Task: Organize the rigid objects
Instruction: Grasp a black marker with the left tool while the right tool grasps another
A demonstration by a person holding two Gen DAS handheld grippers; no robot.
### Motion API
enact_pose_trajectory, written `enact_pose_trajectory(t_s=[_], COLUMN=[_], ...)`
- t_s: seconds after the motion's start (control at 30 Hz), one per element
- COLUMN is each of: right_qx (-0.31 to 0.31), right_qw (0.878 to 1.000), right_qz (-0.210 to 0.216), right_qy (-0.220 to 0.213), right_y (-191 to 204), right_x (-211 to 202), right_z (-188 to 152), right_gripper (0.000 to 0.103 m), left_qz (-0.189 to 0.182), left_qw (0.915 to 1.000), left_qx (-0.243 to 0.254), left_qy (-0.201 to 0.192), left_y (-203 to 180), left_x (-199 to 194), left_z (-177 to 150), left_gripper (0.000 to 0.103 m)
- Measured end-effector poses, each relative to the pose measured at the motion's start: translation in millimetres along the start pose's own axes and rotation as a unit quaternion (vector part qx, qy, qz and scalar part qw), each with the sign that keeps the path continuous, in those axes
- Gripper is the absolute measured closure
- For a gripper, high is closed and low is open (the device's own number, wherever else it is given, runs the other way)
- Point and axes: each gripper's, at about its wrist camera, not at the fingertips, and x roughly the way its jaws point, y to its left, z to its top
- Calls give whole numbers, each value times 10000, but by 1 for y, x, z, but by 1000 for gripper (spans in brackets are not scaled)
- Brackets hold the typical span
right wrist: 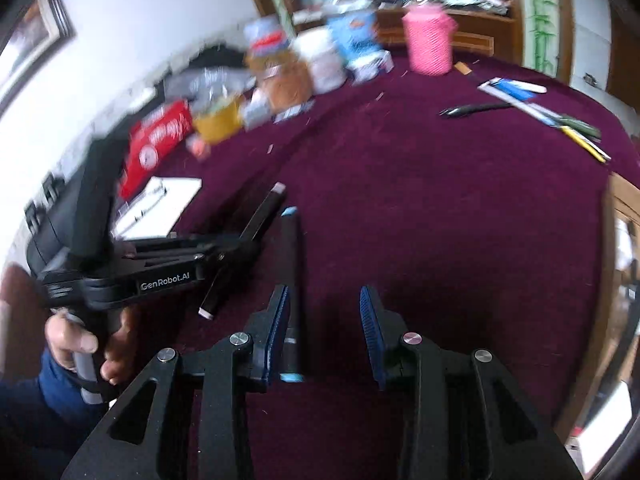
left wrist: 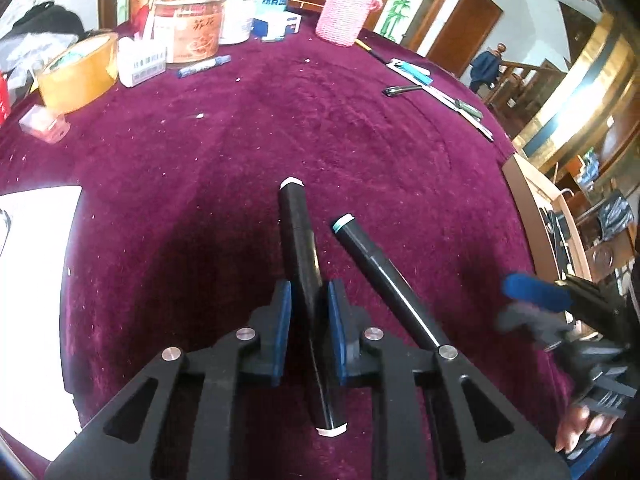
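Evidently early in the job. Left wrist view: the left gripper (left wrist: 308,312) has its jaws clamped on a black white-capped marker (left wrist: 298,240) low over the maroon bench (left wrist: 320,120); a teal-capped marker (left wrist: 376,272) lies just beside it. Pens (left wrist: 432,88) remain near the far edge, by the pink holder (left wrist: 344,12).

Right wrist view: the right gripper (right wrist: 324,320) stands with jaws apart, the teal-capped marker against its left pad, not clamped. Most sorting, by my judgement, remains.
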Motion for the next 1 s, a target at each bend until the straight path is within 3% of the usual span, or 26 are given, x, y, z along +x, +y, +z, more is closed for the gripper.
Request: enact_pose_trajectory(t_s=[0.17, 0.23, 0.4, 0.57, 0.67, 0.8, 1.0], right_qx=[-222, -383, -662, -324, 81, 451, 784], right_qw=[9990, 9974, 9934, 9959, 9984, 9981, 9952], right_qz=[-105, -374, -796, -794, -545, -371, -186], right_qy=[365, 490, 491, 293, 83, -177, -553], right_y=[22, 28, 39, 26, 13, -1, -13], right_x=[37, 48, 56, 42, 25, 3, -23], right_z=[7, 6, 3, -8, -18, -33, -49], right_gripper=[74, 83, 90, 91, 90, 90, 90], left_qz=[-125, -128, 90, 172, 117, -233, -429], left_qw=[9999, 9998, 9990, 9983, 9985, 9986, 9970], left_qx=[59, 105, 394, 486, 445, 416, 562], left_qy=[-50, -81, -206, -264, -280, -238, -310], left_y=[3, 3, -5, -8, -7, -10, -33], left_x=[-1, -1, -1, 0, -1, -4, -18], left_z=[0, -1, -5, -5, -5, -7, -12], left_gripper=[86, 86, 85, 88, 89, 90, 90])
